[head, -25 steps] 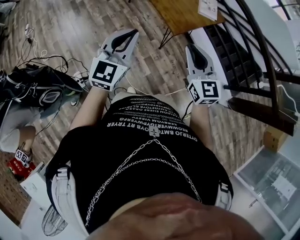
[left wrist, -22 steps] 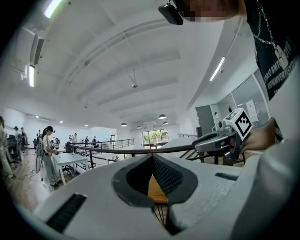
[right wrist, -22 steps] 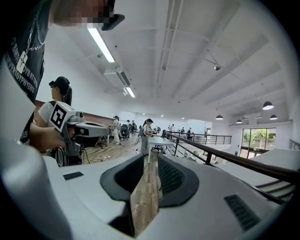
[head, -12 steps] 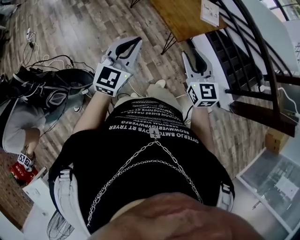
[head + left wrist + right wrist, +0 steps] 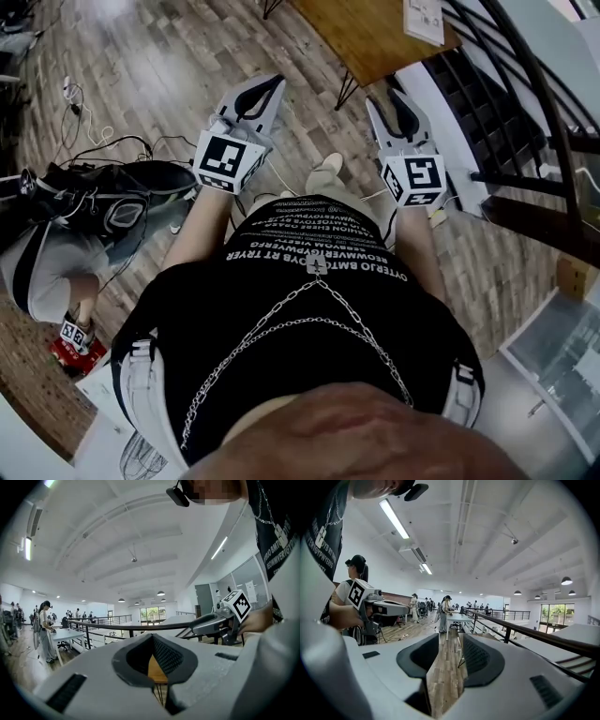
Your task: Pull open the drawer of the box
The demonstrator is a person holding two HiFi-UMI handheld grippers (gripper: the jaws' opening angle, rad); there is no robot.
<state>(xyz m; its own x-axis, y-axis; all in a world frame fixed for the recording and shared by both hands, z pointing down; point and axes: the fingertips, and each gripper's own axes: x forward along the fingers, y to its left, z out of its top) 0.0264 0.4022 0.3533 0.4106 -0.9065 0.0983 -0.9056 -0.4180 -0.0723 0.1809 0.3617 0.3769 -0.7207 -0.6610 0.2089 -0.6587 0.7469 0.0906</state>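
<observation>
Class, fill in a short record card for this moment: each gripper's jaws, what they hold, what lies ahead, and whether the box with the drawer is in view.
Left gripper: jaws together, nothing held
Right gripper: jaws opening, nothing between them, only floor seen through the gap
Ahead: wooden table, black railing
On floor at left: black bag
Box with drawer: in no view
Contact with task object: none
</observation>
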